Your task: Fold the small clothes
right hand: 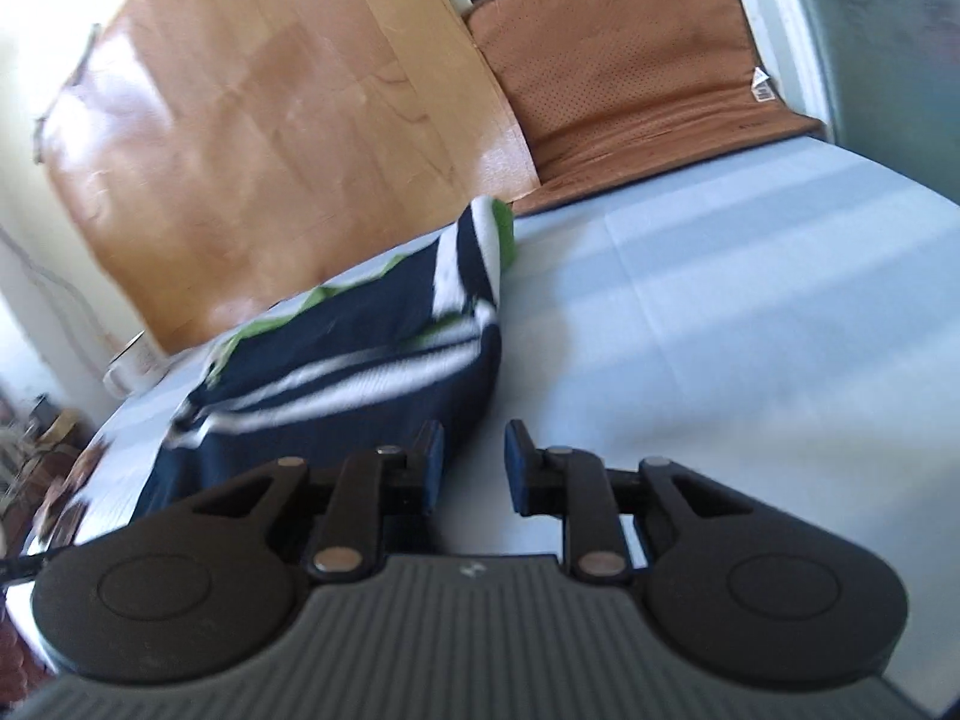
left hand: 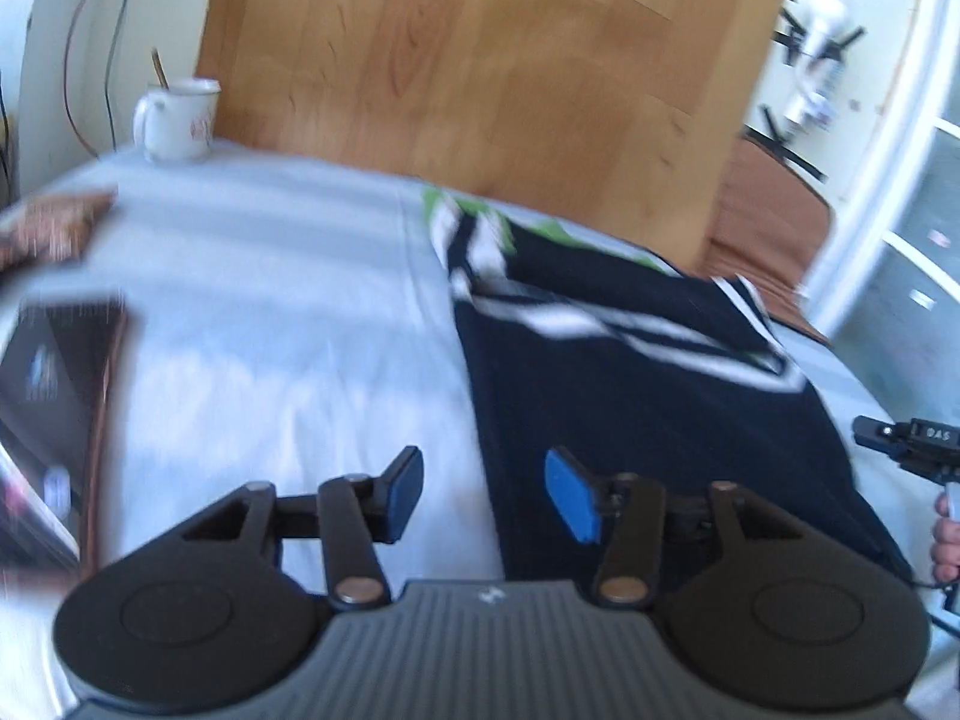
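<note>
Tongs first: your left tongs point(left hand: 483, 495) hang wide open with nothing between the blue pads, and the near-left edge of the garment point(left hand: 630, 396) runs up between them, so the right pad sits over dark cloth and the left pad over bare sheet. Your right tongs point(right hand: 474, 465) are parted more narrowly, also empty, with the left pad just at the garment's point(right hand: 360, 384) near-right corner and the right pad over the pale blue bed point(right hand: 720, 312).

The navy piece with white stripes and green trim lies flat on the bed between your two hands, its long axis running from near you toward the far wooden board point(left hand: 480, 72). Motion blur makes it hard to say whether either pad touches the cloth; it looks like neither does.

By this view, the fold has not begun, and both hands stand about equally near the near hem, one at each corner.

Farther off, a white mug point(left hand: 177, 120) stands at the far left.
</note>
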`<state>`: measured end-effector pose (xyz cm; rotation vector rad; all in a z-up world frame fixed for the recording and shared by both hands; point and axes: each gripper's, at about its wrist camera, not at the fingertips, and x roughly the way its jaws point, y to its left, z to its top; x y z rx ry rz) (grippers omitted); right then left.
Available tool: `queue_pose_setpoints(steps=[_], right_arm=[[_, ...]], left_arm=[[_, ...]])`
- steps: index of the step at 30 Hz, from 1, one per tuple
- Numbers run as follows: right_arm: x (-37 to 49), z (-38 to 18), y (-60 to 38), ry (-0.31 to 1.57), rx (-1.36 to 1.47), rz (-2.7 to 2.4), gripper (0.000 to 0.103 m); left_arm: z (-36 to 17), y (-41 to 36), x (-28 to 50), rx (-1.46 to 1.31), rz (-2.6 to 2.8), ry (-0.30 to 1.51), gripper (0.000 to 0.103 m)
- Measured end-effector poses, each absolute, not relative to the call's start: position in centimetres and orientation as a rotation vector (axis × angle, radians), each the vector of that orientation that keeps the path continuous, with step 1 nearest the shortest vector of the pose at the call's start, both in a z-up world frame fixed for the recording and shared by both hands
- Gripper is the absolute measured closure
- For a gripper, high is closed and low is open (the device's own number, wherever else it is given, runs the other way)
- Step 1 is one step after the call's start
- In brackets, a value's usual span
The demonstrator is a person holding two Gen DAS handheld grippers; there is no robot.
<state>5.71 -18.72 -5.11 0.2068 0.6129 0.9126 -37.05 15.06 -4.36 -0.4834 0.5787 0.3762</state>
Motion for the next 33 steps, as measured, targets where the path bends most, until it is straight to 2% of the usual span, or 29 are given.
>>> queue_pose_setpoints(steps=[5,7,11,12,14,15,16,17,21,24,28,29,30,31,32,33], right_arm=[[1.3,-6.0,-21.8,0.601,0.16,0.891,0.074],[0.2,-6.4,-22.8,0.598,0.154,0.886,0.066],[-0.6,-7.5,-23.6,0.62,0.154,0.885,0.065],[-1.1,-7.8,-23.4,0.624,0.145,0.897,0.066],[-2.1,-8.2,-22.9,0.617,0.112,0.908,0.08],[-2.5,-8.3,-22.8,0.614,0.096,0.908,0.09],[-2.6,-8.2,-22.8,0.637,0.118,0.915,0.092],[-2.6,-8.0,-23.3,0.663,0.16,0.93,0.092],[-5.0,-6.4,-25.5,0.69,0.217,1.019,0.097],[-4.9,-7.4,-26.0,0.734,0.233,1.006,0.097],[-3.6,-9.9,-25.7,0.769,0.305,1.008,0.086],[-3.2,-10.4,-25.8,0.791,0.318,1.006,0.08],[-2.8,-10.8,-26.2,0.804,0.326,1.005,0.065],[-2.6,-11.1,-26.6,0.806,0.327,1.002,0.056],[-2.5,-11.3,-26.8,0.803,0.324,1.003,0.056],[-2.3,-11.4,-27.1,0.807,0.321,1.006,0.056]], left_arm=[[-5.8,12.5,-40.4,-0.576,0.282,0.599,0.049],[-5.9,11.4,-41.6,-0.59,0.261,0.592,0.048],[-6.0,9.7,-42.5,-0.6,0.206,0.606,0.044],[-6.1,9.3,-42.6,-0.592,0.2,0.612,0.044],[-6.3,8.4,-42.4,-0.559,0.207,0.622,0.046],[-6.3,7.9,-42.3,-0.537,0.214,0.622,0.049],[-6.3,7.7,-42.2,-0.523,0.221,0.63,0.077],[-6.3,7.8,-42.3,-0.516,0.236,0.647,0.091],[-4.5,8.6,-45.1,-0.503,0.261,0.605,0.092],[-3.3,9.5,-47.2,-0.49,0.311,0.578,0.092],[-4.4,9.7,-47.3,-0.528,0.329,0.61,0.085],[-4.6,9.6,-47.4,-0.526,0.328,0.614,0.075],[-4.7,9.6,-47.6,-0.525,0.332,0.612,0.067],[-4.7,9.7,-47.9,-0.527,0.34,0.604,0.047],[-4.7,9.9,-48.3,-0.531,0.346,0.593,0.043],[-4.8,10.1,-48.5,-0.544,0.346,0.585,0.043]])
